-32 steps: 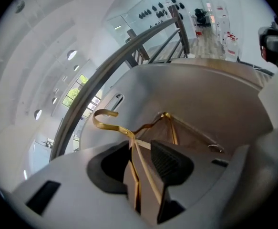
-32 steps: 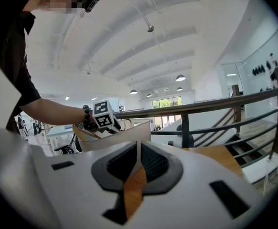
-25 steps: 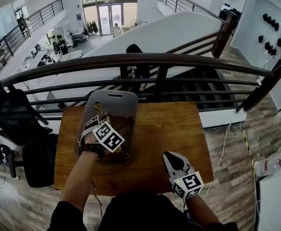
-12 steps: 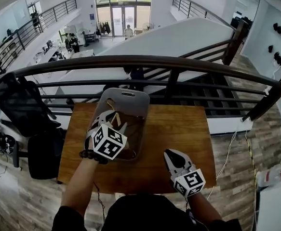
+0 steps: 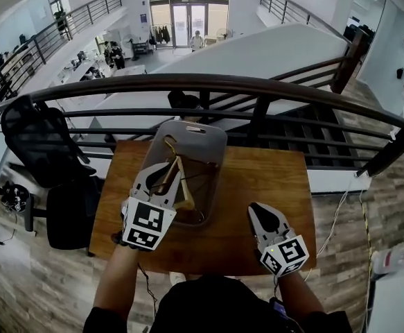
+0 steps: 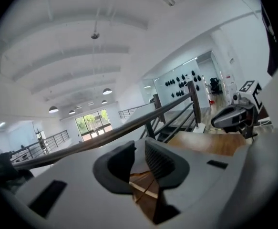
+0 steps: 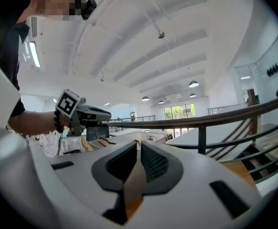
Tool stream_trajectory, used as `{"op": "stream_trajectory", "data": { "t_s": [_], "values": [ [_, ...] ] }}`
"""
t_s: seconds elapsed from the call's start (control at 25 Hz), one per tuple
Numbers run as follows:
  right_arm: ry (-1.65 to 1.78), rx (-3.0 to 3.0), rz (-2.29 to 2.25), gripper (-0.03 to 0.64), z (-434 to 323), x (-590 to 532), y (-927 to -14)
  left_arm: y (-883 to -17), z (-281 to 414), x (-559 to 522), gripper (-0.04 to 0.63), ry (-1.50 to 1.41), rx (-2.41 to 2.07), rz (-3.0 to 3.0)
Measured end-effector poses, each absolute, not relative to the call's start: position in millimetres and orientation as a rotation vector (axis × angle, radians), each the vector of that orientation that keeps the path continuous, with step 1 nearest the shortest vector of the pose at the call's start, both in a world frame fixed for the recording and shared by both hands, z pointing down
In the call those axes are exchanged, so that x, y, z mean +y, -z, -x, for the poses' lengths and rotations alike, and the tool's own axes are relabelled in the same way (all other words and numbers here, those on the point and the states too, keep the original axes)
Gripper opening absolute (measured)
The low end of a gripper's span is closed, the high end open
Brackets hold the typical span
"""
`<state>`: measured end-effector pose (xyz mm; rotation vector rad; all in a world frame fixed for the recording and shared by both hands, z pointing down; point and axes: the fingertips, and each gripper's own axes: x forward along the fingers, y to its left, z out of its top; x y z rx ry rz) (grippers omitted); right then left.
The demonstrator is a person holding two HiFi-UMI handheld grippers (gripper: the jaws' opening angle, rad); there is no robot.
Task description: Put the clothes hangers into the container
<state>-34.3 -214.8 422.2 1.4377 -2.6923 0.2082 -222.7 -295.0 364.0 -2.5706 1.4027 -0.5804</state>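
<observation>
Several wooden clothes hangers point(image 5: 182, 186) already lie in the clear container point(image 5: 202, 129) on the table point(image 5: 257, 179), so the placing looks done: the left gripper point(image 5: 165, 175) hovers above, jaws just narrowed to a slim empty gap, right gripper point(image 5: 262, 210) closed on nothing; next, simply draw clear.

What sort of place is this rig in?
Probably a mezzanine in an open office or lab building. The wooden table sits against a dark railing, a staircase descends behind it, and desks with people show on the floor below.

Bright daylight, fisheye warp (dark corners); sharp
</observation>
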Motion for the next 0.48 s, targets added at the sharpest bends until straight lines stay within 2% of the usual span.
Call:
{"op": "stream_trajectory", "data": {
  "t_s": [0.16,0.48],
  "values": [
    [-0.203,-2.714,-1.454,0.02,36,-217,-415,-351,233,-276,0.042,0.398,1.449,2.616],
    [-0.165,-2.716,-1.483,-0.003,32,-220,-411,-329,255,-239,0.028,0.105,1.538,2.533]
  ]
}}
